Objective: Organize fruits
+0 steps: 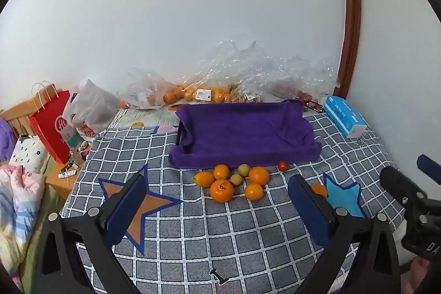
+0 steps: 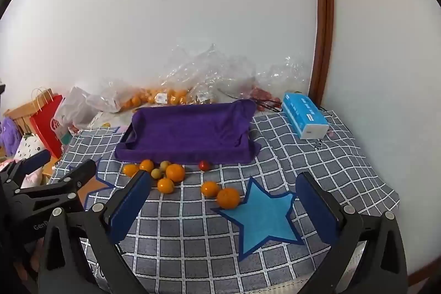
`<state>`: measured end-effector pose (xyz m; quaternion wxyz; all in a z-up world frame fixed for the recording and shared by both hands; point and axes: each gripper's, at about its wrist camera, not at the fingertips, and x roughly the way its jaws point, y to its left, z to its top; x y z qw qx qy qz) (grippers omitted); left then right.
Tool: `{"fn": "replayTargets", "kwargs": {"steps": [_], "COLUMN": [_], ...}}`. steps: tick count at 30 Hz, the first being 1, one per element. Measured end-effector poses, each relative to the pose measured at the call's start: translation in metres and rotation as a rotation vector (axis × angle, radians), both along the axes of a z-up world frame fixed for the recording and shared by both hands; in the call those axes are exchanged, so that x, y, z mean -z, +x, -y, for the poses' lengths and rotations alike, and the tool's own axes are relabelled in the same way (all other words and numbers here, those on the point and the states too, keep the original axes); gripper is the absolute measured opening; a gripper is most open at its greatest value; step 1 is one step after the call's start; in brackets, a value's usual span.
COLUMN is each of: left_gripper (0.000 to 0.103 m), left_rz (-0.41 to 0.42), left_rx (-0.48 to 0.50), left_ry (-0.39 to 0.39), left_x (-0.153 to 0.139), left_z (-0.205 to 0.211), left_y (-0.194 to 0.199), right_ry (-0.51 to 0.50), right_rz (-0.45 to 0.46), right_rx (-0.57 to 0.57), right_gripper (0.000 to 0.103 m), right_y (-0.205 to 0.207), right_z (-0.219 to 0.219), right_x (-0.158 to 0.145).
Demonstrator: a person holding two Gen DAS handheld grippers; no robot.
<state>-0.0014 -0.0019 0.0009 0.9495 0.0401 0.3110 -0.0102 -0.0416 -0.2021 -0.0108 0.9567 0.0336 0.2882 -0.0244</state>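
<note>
Grippers: left gripper (image 1: 217, 200) apart, right gripper (image 2: 224, 200) apart, both empty; "GenR…" partly legible on gripper body.

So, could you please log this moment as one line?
left gripper open | right gripper open | fruits loose on cloth | purple tray empty

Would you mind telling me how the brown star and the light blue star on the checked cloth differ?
The brown star is orange-brown, while the light blue star is sky blue. The brown star lies on the cloth's left part, partly hidden behind a pad of the left gripper; the blue star lies right of the fruit pile, with an orange touching its upper-left edge. Both are five-pointed with dark blue borders, flat on the checked cloth.
</note>
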Motion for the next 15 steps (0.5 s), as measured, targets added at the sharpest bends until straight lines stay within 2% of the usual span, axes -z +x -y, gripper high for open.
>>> {"fn": "replayTargets", "kwargs": {"steps": [1, 15], "left_gripper": [0.103, 0.103], "left_rz": [-0.006, 0.003], "left_rx": [0.006, 0.009], "left_ry": [-0.041, -0.085], "left_x": [0.0, -0.008], "left_z": [-0.003, -0.008], "left_y": [0.0, -0.009], "right_ry": [0.005, -0.015], "right_rz": [0.004, 0.004], "right_rx": [0.0, 0.01], "right_gripper": [0.103, 0.103], "right_y": [0.0, -0.002], "right_z": [0.0, 0.0], "right_x": [-0.001, -0.001]}}
